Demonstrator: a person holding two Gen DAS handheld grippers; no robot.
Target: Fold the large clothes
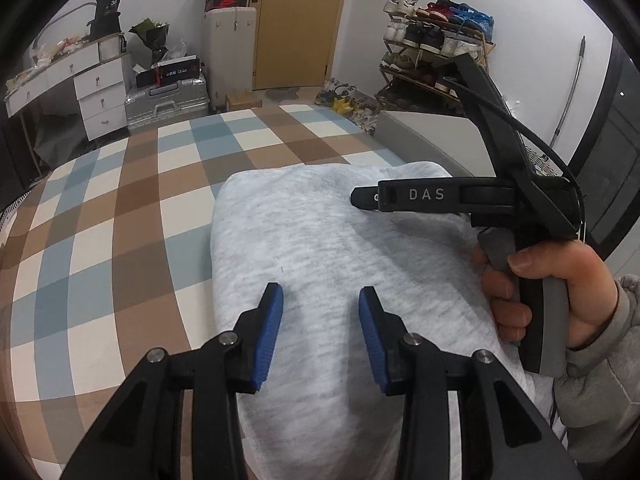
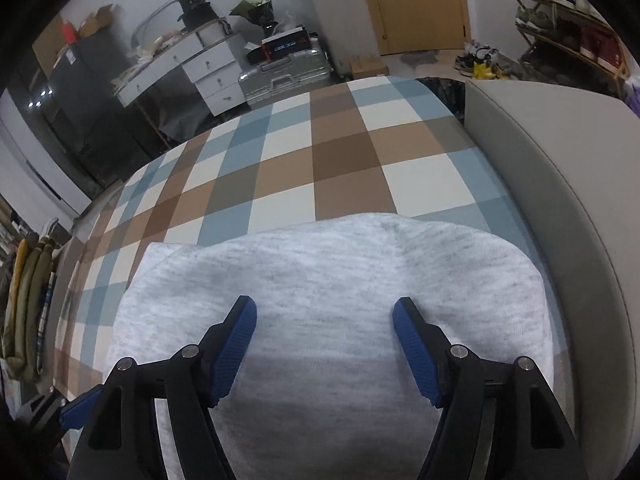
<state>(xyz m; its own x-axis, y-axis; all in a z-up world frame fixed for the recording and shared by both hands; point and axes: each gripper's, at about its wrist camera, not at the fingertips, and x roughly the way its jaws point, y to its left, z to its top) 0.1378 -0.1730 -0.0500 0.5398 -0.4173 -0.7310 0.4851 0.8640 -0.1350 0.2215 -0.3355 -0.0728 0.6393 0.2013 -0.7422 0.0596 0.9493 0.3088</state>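
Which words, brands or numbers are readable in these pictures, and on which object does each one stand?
"DAS": on the finger of the right hand-held gripper.
"36": on the black box on the white dresser.
Swoosh logo, no words: on the red and black shoebox.
Print on the box atop the silver suitcase: too blurred to read.

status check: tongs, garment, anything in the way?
Left tongs open, empty, over the garment. Right tongs open wider, empty. Grey garment folded into a compact block on the checked bedspread. Nothing in the way.
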